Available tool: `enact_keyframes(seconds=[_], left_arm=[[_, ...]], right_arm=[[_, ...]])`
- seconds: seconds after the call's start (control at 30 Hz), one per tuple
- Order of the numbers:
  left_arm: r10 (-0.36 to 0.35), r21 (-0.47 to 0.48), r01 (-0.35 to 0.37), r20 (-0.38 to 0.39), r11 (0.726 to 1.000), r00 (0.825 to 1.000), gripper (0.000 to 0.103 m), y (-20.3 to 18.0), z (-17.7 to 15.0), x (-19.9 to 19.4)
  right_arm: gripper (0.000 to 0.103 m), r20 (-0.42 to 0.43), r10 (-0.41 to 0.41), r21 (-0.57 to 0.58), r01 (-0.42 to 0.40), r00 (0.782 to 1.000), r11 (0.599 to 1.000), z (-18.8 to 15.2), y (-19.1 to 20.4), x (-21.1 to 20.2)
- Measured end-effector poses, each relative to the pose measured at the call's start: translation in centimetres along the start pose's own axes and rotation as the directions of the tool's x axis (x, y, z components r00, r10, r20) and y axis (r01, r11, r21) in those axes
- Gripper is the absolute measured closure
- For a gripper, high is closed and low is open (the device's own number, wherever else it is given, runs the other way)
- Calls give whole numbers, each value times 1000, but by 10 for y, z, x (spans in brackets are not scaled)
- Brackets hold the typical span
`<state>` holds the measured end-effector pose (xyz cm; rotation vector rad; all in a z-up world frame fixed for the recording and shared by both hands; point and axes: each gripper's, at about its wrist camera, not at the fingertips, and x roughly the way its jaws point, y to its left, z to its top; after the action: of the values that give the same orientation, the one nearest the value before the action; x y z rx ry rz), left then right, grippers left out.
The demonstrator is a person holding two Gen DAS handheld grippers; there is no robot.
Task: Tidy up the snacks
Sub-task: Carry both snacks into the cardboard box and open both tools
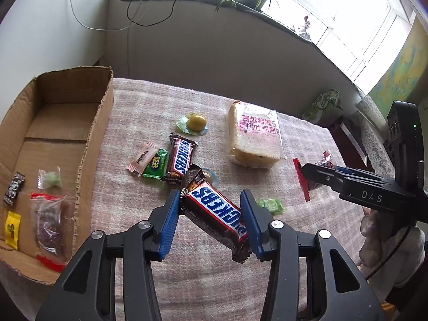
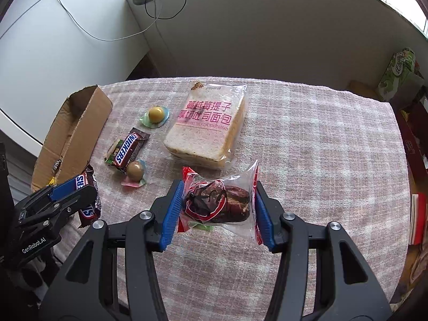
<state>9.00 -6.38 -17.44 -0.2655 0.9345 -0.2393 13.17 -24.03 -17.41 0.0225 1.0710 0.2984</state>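
Left gripper, ribbed blue pads, is clamped across a glossy brown Snickers bar, lifted clear of the pink plaid cloth. Right gripper is clamped on a crinkled clear packet with red ends and dark contents. Landmark: the wrapped toast bread, a soft block with pink Chinese print. Left of it lie a second Snickers bar, a green sachet and a domed jelly cup. Far left stands the torn corrugated cardboard box, holding small sachets.
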Motion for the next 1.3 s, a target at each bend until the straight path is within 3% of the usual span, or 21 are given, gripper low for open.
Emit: enact_keyframes(seconds=[0.37,0.67,1.3], left_arm=[[62,-84,-55,80,995,995,59,57,18,-48],[126,-166,-108,101,980,987,59,111,16,-72],[206,-268,-181,69,946,976,59,165,-4,-84]], right_arm=[[50,34,92,-131,-87,995,988,40,98,0],[50,7,154,-234,-148,988,961,68,173,21],[48,-122,217,-348,-246,969,905,82,260,81]])
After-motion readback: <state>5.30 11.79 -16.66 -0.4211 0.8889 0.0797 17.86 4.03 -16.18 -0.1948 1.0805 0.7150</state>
